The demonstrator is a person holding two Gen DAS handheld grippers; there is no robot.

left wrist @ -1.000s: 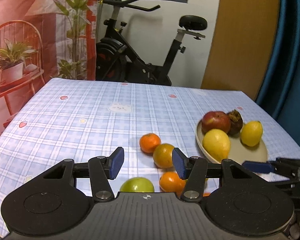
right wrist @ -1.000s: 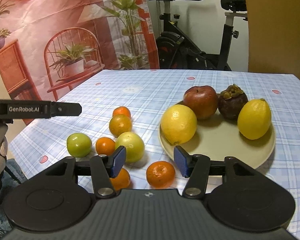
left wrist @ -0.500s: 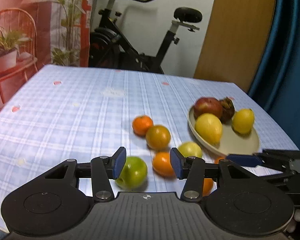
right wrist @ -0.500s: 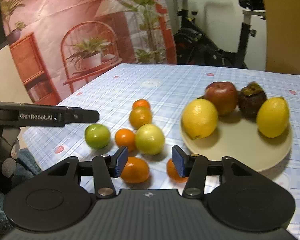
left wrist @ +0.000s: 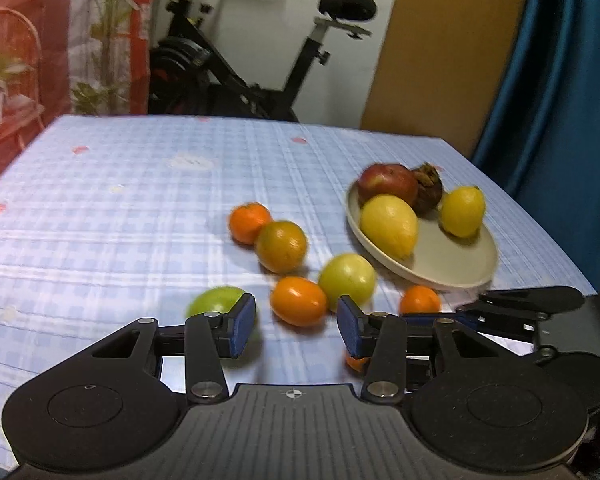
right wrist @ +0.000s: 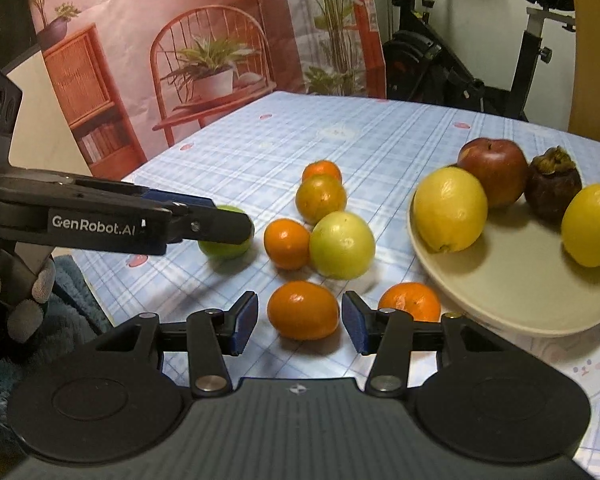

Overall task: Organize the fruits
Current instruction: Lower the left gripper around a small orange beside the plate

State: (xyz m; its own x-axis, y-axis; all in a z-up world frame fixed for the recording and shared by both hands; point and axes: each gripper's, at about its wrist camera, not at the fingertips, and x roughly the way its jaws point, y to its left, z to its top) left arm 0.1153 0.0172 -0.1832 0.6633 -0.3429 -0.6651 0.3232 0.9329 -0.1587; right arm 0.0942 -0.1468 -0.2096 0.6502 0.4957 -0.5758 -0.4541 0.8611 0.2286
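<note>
- Your right claw (right wrist: 299, 325) has just been closing; its pads flank the nearest orange (right wrist: 302, 310) on the tabletop (right wrist: 380, 152), not yet pressing.
- Centre on it, squeeze gently, then lift to the plate (right wrist: 512, 296).
- Your left claw (left wrist: 296, 326), also narrowing, is empty beside the green fruit (left wrist: 214, 300).

- Left gripper (left wrist: 296, 328) low in the foreground, blue-padded jaws apart with nothing between them — they have just been closing.
- Behind the left pad, a green fruit (left wrist: 216, 300), partly hidden.
- Beyond the jaws, an orange (left wrist: 298, 301) touching a yellow-green fruit (left wrist: 347, 281); two more oranges (left wrist: 281, 246) farther back.
- At right, a beige plate (left wrist: 456, 268) holding two lemons (left wrist: 389, 226), a red apple (left wrist: 387, 182) and a dark fruit.
- Right gripper (left wrist: 512, 308) enters from the right edge, near a small orange (left wrist: 419, 300).
- Blue checked tabletop (left wrist: 120, 208); exercise bike (left wrist: 236, 68) behind.
</note>
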